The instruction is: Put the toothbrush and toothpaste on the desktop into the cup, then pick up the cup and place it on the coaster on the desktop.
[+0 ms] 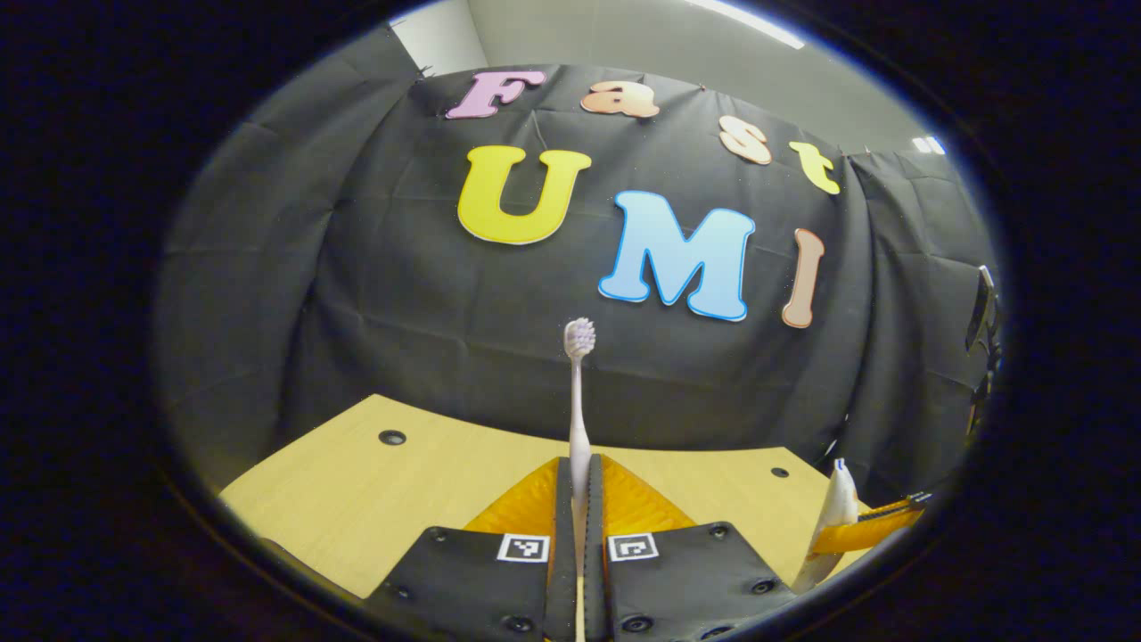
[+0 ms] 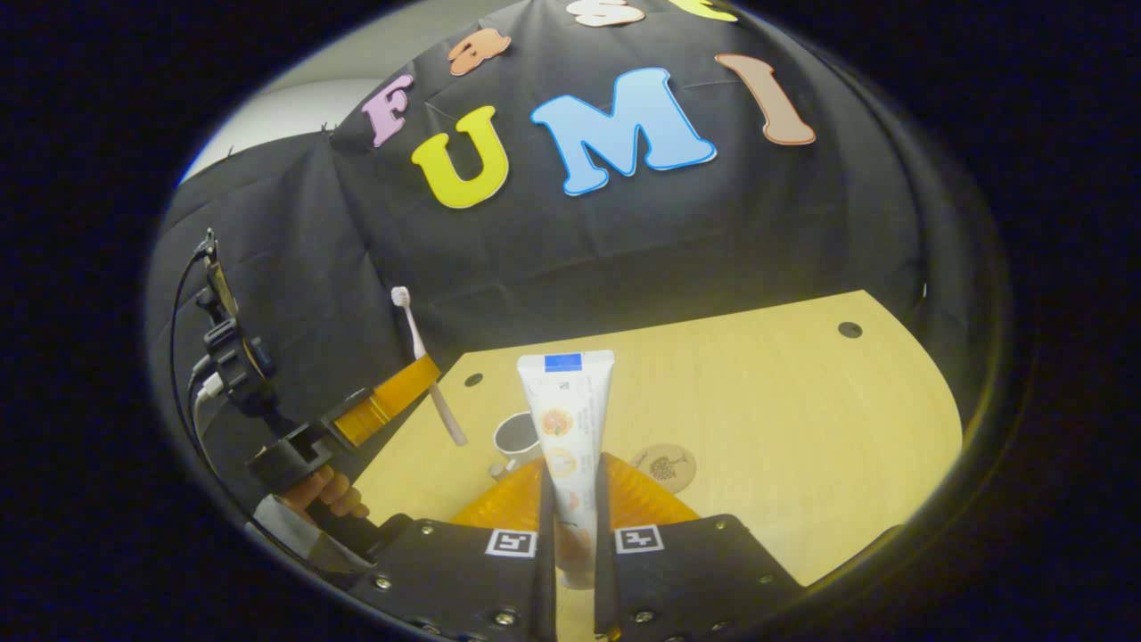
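In the left gripper view my left gripper [image 1: 579, 486] is shut on a pale toothbrush [image 1: 578, 392] that stands upright, bristle head up, above the wooden desktop [image 1: 357, 499]. In the right gripper view my right gripper [image 2: 570, 486] is shut on a white toothpaste tube [image 2: 568, 419], crimped end up. Below and behind the tube a grey cup [image 2: 517, 439] sits on the desktop [image 2: 758, 401], with a round coaster [image 2: 664, 466] just right of it. The left gripper [image 2: 392, 401] with the toothbrush [image 2: 426, 366] hangs at the left, held by a hand [image 2: 321, 490]. The right gripper [image 1: 869, 530] and tube [image 1: 833, 517] appear at the lower right.
The black cloth wall rises close behind the desktop. Small round holes [image 2: 849, 329] mark the desktop's far corners. Cables and a clamp [image 2: 227, 357] hang at the left of the right gripper view. Bare desktop spreads to the right of the coaster.
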A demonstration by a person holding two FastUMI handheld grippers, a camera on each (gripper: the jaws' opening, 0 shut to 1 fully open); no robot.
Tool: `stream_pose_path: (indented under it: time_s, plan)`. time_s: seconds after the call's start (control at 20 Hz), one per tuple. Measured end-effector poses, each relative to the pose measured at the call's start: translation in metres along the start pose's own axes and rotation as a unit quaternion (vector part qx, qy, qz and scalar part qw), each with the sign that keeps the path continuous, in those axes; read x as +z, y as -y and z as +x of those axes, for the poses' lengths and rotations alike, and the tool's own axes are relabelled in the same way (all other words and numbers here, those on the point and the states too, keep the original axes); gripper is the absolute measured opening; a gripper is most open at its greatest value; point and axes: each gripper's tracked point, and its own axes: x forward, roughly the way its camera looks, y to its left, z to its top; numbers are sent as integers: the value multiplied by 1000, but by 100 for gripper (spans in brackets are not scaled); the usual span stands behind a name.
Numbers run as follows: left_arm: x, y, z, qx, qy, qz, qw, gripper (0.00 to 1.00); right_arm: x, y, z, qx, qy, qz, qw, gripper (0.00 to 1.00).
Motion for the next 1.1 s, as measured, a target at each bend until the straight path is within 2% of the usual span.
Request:
stream_pose_path:
  time_s: [0.35, 0.6, 0.85, 0.9, 0.95, 1.1]
  plan:
    - [-30, -8, 68, 1, 1, -14, 1000, 10, 1, -1, -1, -10, -10, -3, 1000, 17]
    - [-64, -14, 97, 13, -26, 9, 1000, 10, -1, -1, 0, -18, -22, -2, 1000, 17]
    - [-105, -20, 107, 24, -66, 13, 997, 11, -7, -3, 5, -17, -36, -3, 999, 17]
    - [-114, -22, 109, 28, -77, 19, 996, 17, -8, -4, 7, -16, -37, -2, 999, 17]
    - [-123, -23, 108, 30, -88, 21, 995, 11, -9, -5, 7, -14, -38, -2, 999, 17]
    - [-124, -24, 104, 31, -92, 10, 995, 13, -11, -6, 9, -10, -43, -3, 999, 17]
